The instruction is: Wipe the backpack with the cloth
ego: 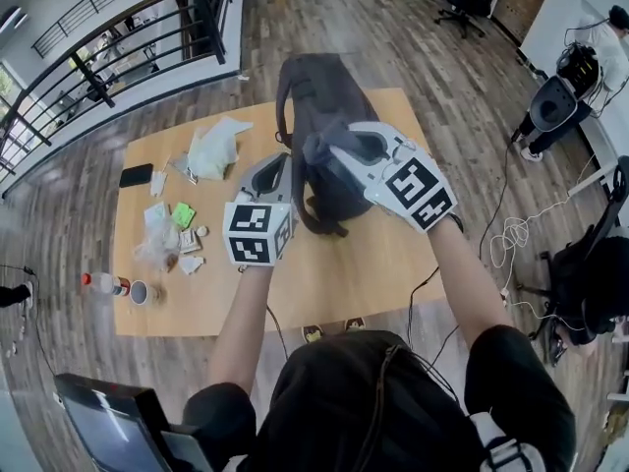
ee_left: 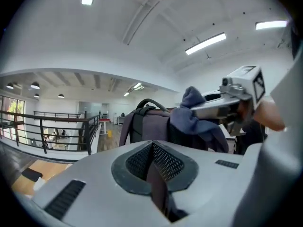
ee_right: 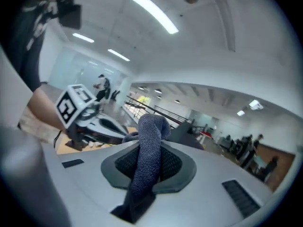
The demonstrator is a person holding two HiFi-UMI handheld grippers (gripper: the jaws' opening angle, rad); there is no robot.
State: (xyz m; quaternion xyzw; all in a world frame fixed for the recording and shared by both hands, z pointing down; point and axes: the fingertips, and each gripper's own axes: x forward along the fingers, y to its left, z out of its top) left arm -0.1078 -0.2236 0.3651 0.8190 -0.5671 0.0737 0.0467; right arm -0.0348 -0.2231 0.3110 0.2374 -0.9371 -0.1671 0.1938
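- Where the left hand-held gripper (ee_left: 152,148) sits nearest the person, its jaws are pressed together on a thin dark strip, judged to be a strap (ee_left: 157,188) of the backpack.
- The right hand-held gripper (ee_right: 147,157) is clamped on a fold of the blue-grey cloth (ee_right: 150,126). The loose end stands above the jaws and droops over.
- The cloth is judged soft, light and limp. It is likely to bunch, so a mid-fold pinch with a pad of fabric ahead of the jaw tips suits it.
- The backpack (ego: 329,106) stands upright near the middle of the tabletop (ego: 344,283), just beyond both grippers. The cloth is at its upper near side; contact cannot be confirmed.
- The backpack is judged soft-sided and not heavy. It may yield, slide or tip under wiping, so it is best steadied by a strap or the top handle (ee_left: 149,103).
- At the tabletop's left side lie plastic bags (ego: 211,150), a bottle (ego: 103,283) and a cup (ego: 140,291), well apart from the backpack.
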